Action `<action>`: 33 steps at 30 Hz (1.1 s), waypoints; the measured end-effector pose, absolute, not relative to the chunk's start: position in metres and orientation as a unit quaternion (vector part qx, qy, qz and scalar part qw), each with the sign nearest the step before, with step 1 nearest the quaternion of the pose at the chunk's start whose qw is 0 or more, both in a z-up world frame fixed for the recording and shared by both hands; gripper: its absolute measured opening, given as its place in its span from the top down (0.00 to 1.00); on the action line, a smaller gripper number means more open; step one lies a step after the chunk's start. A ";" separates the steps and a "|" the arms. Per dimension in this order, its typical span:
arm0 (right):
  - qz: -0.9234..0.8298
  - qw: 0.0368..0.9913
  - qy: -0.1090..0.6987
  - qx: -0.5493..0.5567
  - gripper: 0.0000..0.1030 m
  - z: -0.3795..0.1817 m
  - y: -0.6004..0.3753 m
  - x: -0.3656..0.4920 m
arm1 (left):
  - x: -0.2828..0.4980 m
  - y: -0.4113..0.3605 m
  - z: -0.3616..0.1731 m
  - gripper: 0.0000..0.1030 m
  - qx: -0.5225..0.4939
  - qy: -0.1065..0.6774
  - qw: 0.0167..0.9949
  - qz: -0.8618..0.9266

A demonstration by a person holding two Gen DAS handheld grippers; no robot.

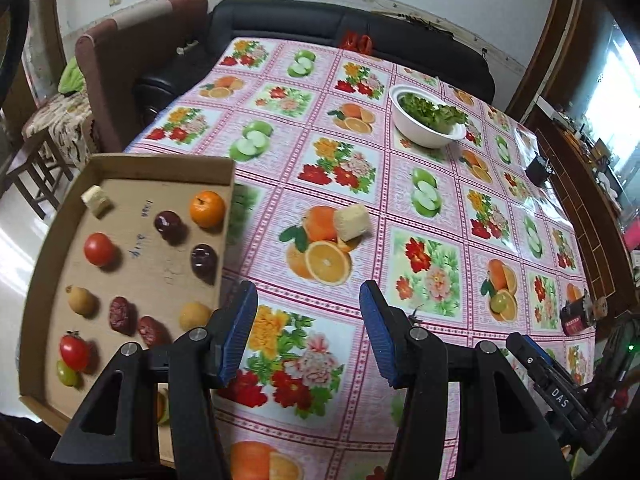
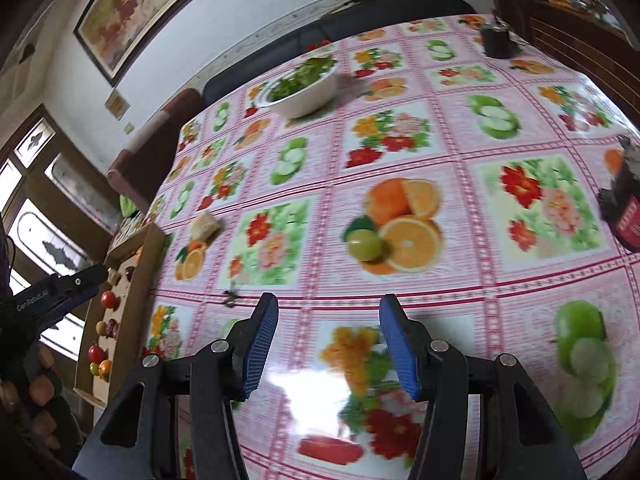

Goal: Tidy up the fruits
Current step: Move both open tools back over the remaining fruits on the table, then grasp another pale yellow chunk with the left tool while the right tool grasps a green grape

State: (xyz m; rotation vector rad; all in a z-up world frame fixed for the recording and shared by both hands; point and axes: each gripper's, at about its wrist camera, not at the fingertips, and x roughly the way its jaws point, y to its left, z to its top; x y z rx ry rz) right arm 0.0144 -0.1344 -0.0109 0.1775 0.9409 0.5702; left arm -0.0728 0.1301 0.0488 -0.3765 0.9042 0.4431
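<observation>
Fruit still loose, a green one, lay mid-tablecloth straight ahead of the right gripper, nearer it than the left gripper, both wide open and empty, the cardboard tray overhanging the table's left edge.

My cardboard tray at the bench's left edge holds small fruits; a pale chunk lies mid-bench.
</observation>
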 end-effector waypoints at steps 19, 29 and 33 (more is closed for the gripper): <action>0.235 0.864 0.445 0.017 0.45 -0.023 -0.106 0.058 | 0.031 0.152 -0.002 0.49 -0.251 0.463 0.825 0.205; 0.227 0.870 0.438 -0.023 0.42 -0.027 -0.092 0.066 | 0.050 0.155 -0.029 0.46 -0.236 0.478 0.810 0.243; 0.222 0.872 0.433 -0.041 0.45 -0.028 -0.086 0.065 | 0.053 0.152 -0.029 0.54 -0.216 0.477 0.816 0.246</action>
